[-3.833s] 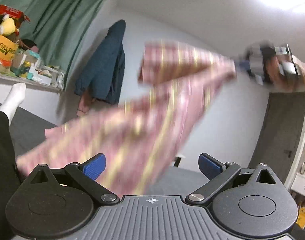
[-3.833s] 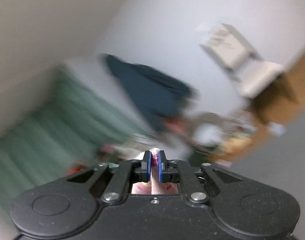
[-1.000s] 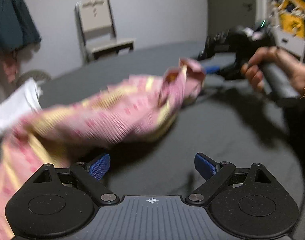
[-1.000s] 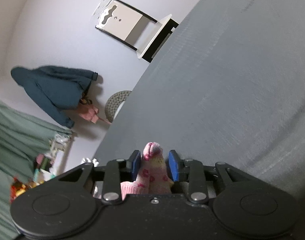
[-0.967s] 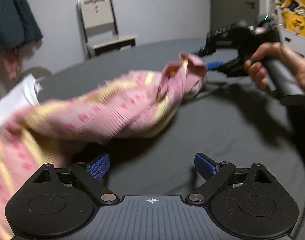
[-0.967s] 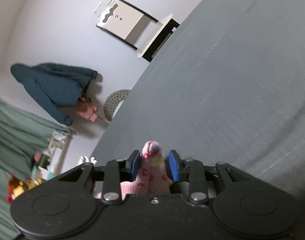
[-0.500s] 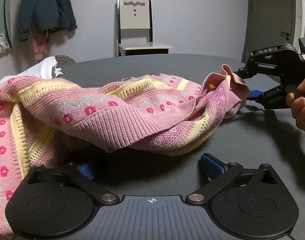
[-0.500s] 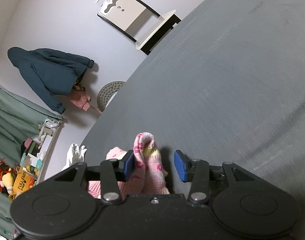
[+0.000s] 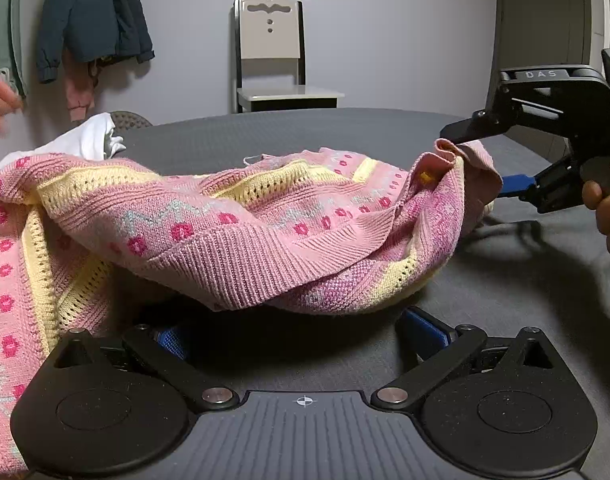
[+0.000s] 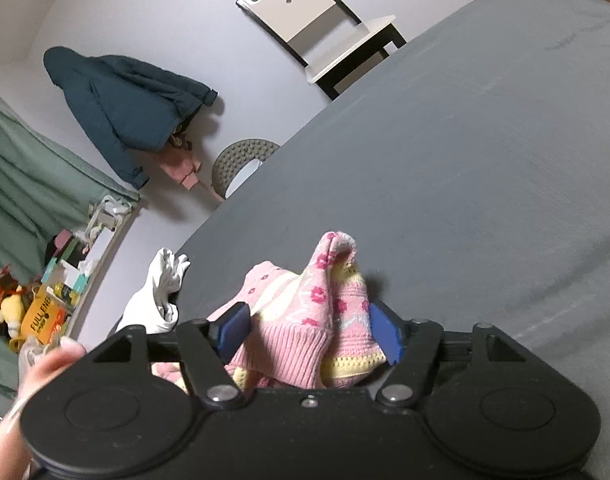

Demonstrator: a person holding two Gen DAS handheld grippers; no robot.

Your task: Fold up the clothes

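A pink knitted sweater (image 9: 233, 220) with yellow bands and red flowers lies bunched on the grey table (image 9: 505, 300). Low at the near edge, my left gripper (image 9: 299, 334) stands open, and the sweater's hem hangs just over its left pad. In the same view my right gripper (image 9: 477, 156) is at the sweater's right end with its jaws apart. From the right wrist, the right gripper (image 10: 309, 334) is open; a loose fold of the sweater (image 10: 325, 304) sits between the blue pads without being pinched.
A white garment (image 9: 93, 140) lies at the table's far left edge. Behind the table a chair (image 9: 271, 52) stands against the wall, with a dark jacket (image 9: 89, 12) hanging to its left. A hand (image 9: 609, 208) holds the right gripper.
The right gripper has opened and let go of the sweater, which has sunk from mid-air onto the table. The left gripper has dropped low and level with the table, staying open.
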